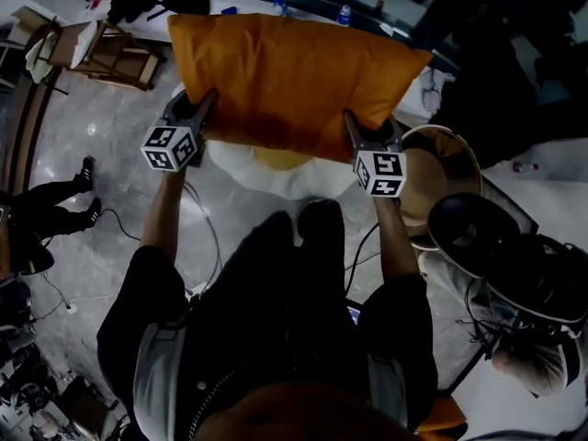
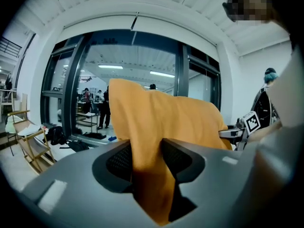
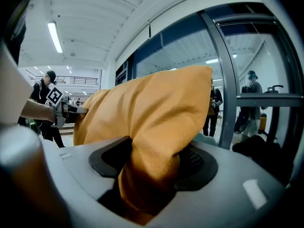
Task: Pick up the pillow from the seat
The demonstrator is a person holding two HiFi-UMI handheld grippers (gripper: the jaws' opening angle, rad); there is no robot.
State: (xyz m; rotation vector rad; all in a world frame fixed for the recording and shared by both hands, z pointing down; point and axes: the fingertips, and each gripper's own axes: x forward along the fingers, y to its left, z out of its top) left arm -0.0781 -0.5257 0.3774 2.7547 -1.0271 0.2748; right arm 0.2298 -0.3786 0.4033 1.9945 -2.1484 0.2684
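Note:
An orange pillow point(image 1: 289, 76) hangs in the air in front of me, held by its near edge at both corners. My left gripper point(image 1: 200, 116) is shut on the pillow's left near corner, and the fabric point(image 2: 149, 160) is pinched between its dark pads. My right gripper point(image 1: 360, 134) is shut on the right near corner, where a thick fold of the pillow point(image 3: 152, 160) fills the jaws. Below the pillow a pale cushioned seat point(image 1: 285, 175) shows, with the pillow lifted off it.
A round wooden chair frame point(image 1: 450, 168) and a dark round stool point(image 1: 473, 232) stand to my right. A folding wooden chair point(image 1: 110, 53) is at the far left. A person's legs point(image 1: 46, 209) are on the marble floor at the left. Glass walls point(image 2: 142, 65) lie ahead.

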